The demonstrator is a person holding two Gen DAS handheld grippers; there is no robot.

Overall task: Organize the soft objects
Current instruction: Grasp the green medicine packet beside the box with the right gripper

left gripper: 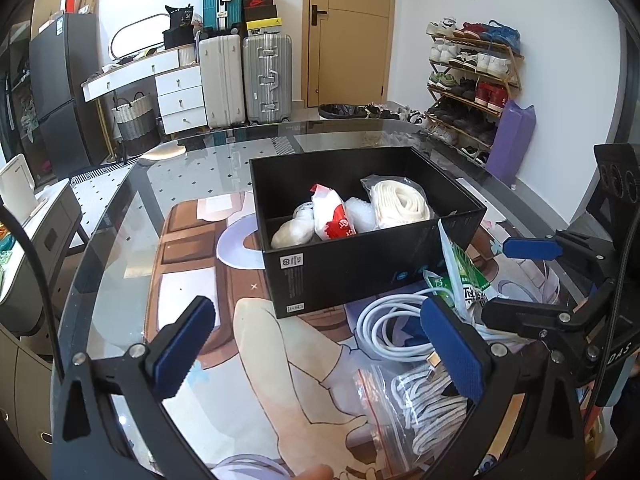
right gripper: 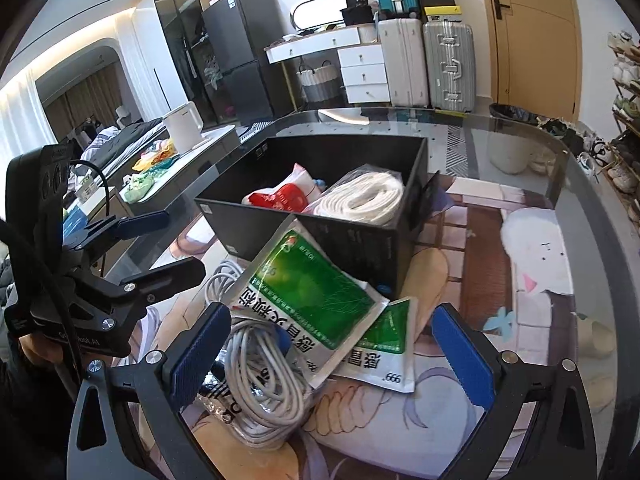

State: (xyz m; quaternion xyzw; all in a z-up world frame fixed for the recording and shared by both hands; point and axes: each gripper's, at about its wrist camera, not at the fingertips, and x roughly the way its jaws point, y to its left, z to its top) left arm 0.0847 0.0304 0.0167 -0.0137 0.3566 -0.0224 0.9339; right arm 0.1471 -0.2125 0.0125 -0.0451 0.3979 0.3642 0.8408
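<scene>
A black box [left gripper: 344,280] [right gripper: 248,228] stands on the glass table [left gripper: 120,248]. It holds a red-and-white packet [left gripper: 331,216] [right gripper: 280,196], a bagged white rope roll [left gripper: 400,200] [right gripper: 360,196] and bubble-wrapped bundles [left gripper: 292,230]. In front of the box lie two green-and-white packets [right gripper: 316,292] [right gripper: 386,348], a loose white cable coil [left gripper: 390,328] [right gripper: 264,380] and a bagged white cord [left gripper: 424,412]. My left gripper [left gripper: 320,344] [right gripper: 168,242] is open over bare table. My right gripper [right gripper: 332,356] [left gripper: 510,280] is open above the green packets and cable, holding nothing.
Under the glass lies a cartoon-print mat [left gripper: 240,360]. Beyond the table stand suitcases [left gripper: 244,80], a white drawer desk [left gripper: 176,92], a dark fridge [left gripper: 60,92], a wooden door [left gripper: 348,32] and a shoe rack [left gripper: 472,80]. A side counter with a white kettle [right gripper: 182,128] lies left.
</scene>
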